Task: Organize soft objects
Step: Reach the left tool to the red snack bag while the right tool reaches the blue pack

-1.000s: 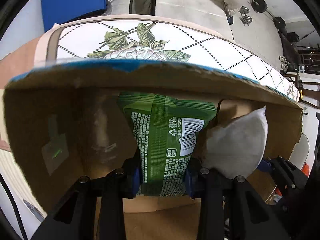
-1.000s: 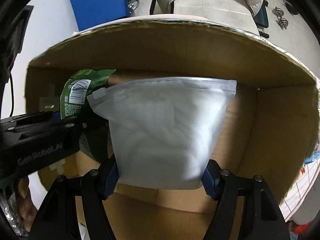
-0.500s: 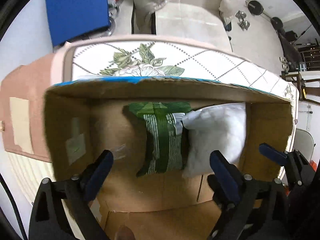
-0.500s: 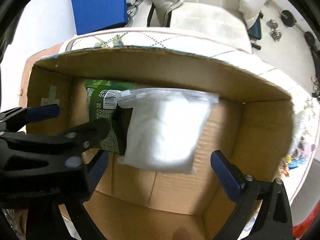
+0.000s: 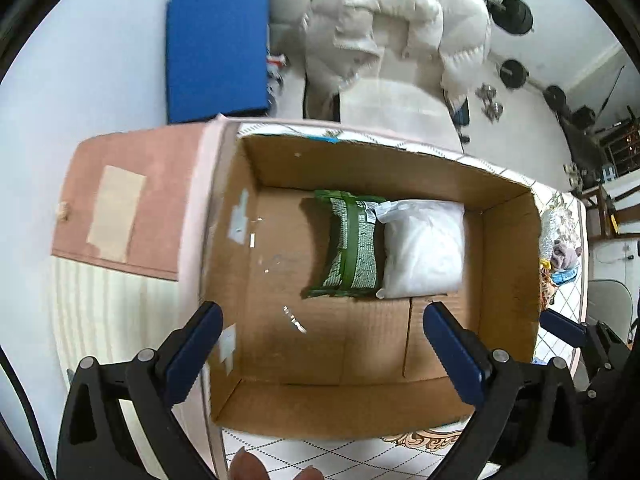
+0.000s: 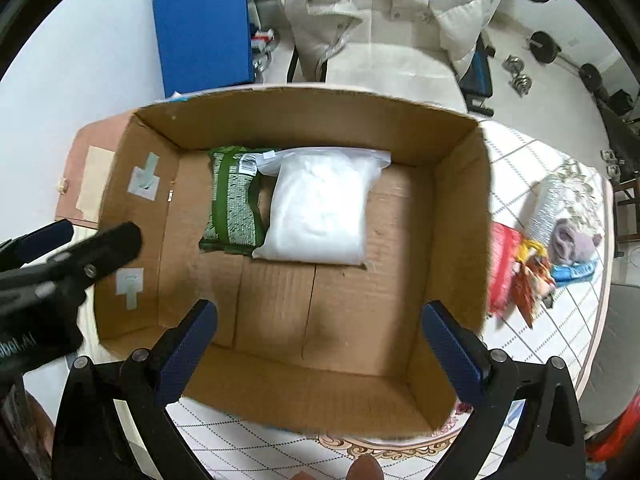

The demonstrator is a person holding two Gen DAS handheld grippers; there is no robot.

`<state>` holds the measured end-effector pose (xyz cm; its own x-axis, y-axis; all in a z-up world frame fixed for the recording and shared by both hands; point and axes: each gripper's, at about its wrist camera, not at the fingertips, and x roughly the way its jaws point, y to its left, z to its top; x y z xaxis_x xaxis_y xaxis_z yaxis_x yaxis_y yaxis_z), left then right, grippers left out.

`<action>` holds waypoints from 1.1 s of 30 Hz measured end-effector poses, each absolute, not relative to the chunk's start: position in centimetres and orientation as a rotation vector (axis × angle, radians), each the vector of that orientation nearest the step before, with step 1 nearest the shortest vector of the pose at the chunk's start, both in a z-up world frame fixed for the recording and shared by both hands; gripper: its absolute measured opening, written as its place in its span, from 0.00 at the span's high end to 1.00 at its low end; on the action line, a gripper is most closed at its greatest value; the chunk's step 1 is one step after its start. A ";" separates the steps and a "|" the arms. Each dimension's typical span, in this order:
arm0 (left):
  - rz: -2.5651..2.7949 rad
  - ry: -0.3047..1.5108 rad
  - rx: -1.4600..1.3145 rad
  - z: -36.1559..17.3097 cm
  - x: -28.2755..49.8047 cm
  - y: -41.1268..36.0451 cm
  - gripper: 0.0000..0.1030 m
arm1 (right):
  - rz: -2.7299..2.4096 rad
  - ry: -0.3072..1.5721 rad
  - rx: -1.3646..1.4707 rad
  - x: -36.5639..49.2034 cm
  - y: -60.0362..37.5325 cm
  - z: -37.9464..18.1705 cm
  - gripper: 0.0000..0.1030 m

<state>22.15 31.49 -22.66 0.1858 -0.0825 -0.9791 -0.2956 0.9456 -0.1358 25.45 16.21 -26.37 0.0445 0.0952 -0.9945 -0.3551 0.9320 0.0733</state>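
A green snack packet (image 5: 352, 248) and a white soft pouch (image 5: 424, 252) lie side by side on the floor of an open cardboard box (image 5: 360, 412). They also show in the right wrist view, packet (image 6: 234, 200) and pouch (image 6: 320, 216), inside the box (image 6: 304, 396). My left gripper (image 5: 324, 352) is open and empty, raised above the box's near side. My right gripper (image 6: 320, 344) is open and empty, also above the near side. The left gripper's body (image 6: 60, 264) shows at the left of the right wrist view.
The box stands on a white diamond-patterned table (image 6: 532, 320). Right of the box lie a red packet (image 6: 502, 264), a silver bag (image 6: 548, 208), a purple soft item (image 6: 568, 240) and a blue item (image 6: 572, 272). A chair with a white puffy jacket (image 5: 400, 32) stands behind.
Both grippers opened and let go of the green packet and the white pouch, which now lie flat in the box. Both grippers pulled back and up above the box.
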 end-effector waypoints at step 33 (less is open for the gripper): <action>-0.182 1.551 0.385 -24.4 35.7 -5.4 0.00 | -0.143 1.632 0.392 16.8 -20.6 -33.6 0.00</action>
<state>35.69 -5.37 -24.44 0.0215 0.1262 -0.9918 0.3524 0.9274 0.1257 16.81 -20.57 -33.60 -0.0532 0.1670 -0.9845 0.3352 0.9317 0.1399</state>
